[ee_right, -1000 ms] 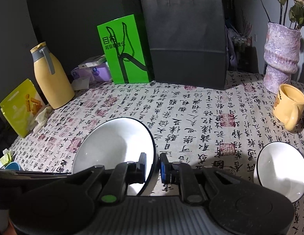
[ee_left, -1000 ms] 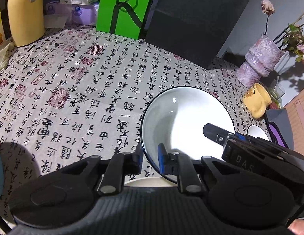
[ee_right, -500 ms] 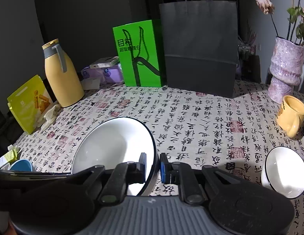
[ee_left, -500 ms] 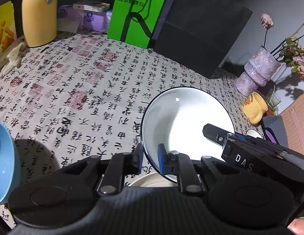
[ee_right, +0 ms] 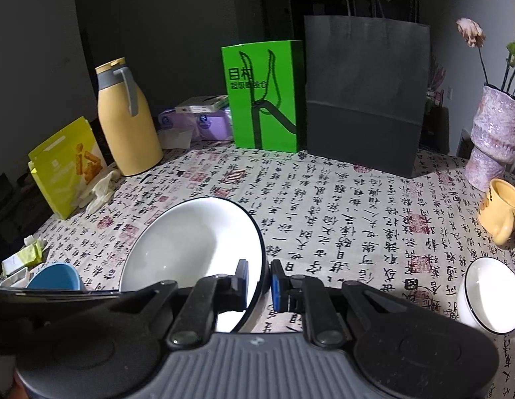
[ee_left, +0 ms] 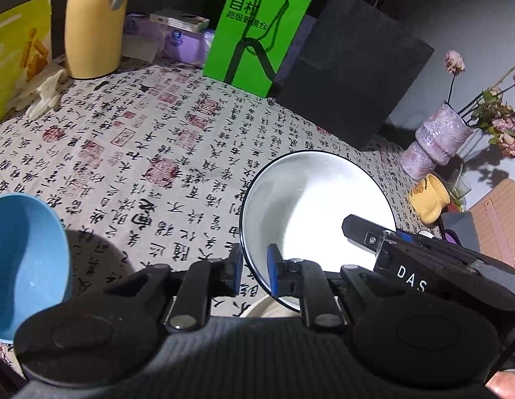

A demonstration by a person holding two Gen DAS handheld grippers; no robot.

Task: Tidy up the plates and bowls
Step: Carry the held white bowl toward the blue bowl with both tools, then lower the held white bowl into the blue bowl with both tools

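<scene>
Left wrist view: the left claw (ee_left: 254,267) is closed down on the near rim of a large white bowl (ee_left: 310,209) with a dark edge, one blue pad (ee_left: 274,266) inside the rim and the other outside it. The bowl sits lower centre-right of the frame, tilted, above the table (ee_left: 141,153), which is covered by a pale cloth printed with black calligraphy and red seals. The right claw (ee_left: 367,236) reaches in from the lower right and overlaps the bowl's far rim. A blue bowl (ee_left: 25,259) fills the left edge. Along the back stand a yellow snack bag (ee_left: 18,53), a yellow flask (ee_left: 91,23), purple tissue packs (ee_left: 177,40), a green bag (ee_left: 254,33) and a black paper bag (ee_left: 350,76). At the right are a lilac vase (ee_left: 437,143) with dried flowers and a yellow mug (ee_left: 427,199). The room behind is dim, with a grey wall.

Right wrist view: the right claw (ee_right: 259,282) pinches the same bowl's (ee_right: 191,242) rim at lower centre, its jaws nearly together on the thin edge. A smaller white bowl (ee_right: 490,292) rests on the cloth at the lower right, well apart. The blue bowl (ee_right: 54,277) shows at the lower left, partly hidden by the left claw's dark body. The bags, flask, vase and mug line the far side against a dark wall.
</scene>
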